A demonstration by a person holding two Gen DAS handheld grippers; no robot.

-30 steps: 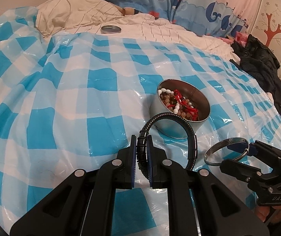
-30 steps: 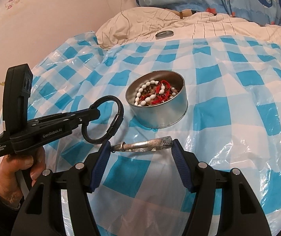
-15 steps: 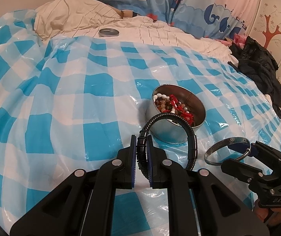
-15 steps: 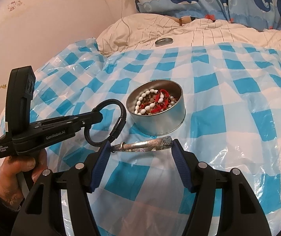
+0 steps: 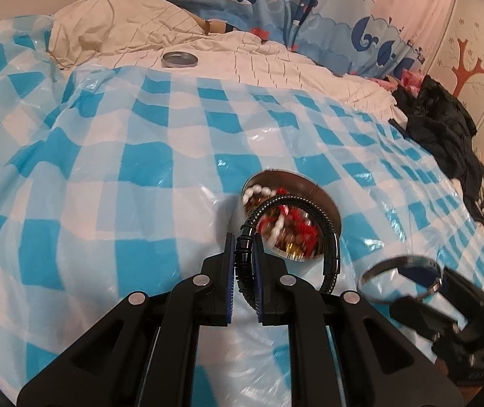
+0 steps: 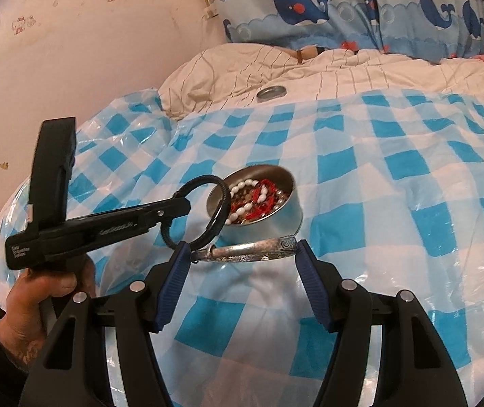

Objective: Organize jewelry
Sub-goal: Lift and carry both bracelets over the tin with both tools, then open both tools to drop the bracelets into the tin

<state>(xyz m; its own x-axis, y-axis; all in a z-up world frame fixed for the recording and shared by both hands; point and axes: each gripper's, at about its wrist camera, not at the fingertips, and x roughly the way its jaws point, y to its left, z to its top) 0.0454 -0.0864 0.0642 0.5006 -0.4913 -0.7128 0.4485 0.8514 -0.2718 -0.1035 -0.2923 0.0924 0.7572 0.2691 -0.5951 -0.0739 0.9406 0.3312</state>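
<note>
A round metal tin holding white, brown and red bead strings stands on the blue checked plastic sheet; it also shows in the left wrist view. My left gripper is shut on a black coiled bracelet, held up just in front of the tin's near-left rim; the same bracelet shows in the right wrist view. My right gripper is shut on a silver bangle, gripped across its width, a little nearer than the tin. The bangle also shows in the left wrist view.
The tin's lid lies on the cream quilt at the far end of the bed. Black clothing is piled at the right edge. A whale-print fabric and the wall stand behind.
Both grippers have risen and tilted down, so the tin sits lower and nearer in both views. The black bracelet has moved closer over the tin's rim. Both grips are unchanged.
</note>
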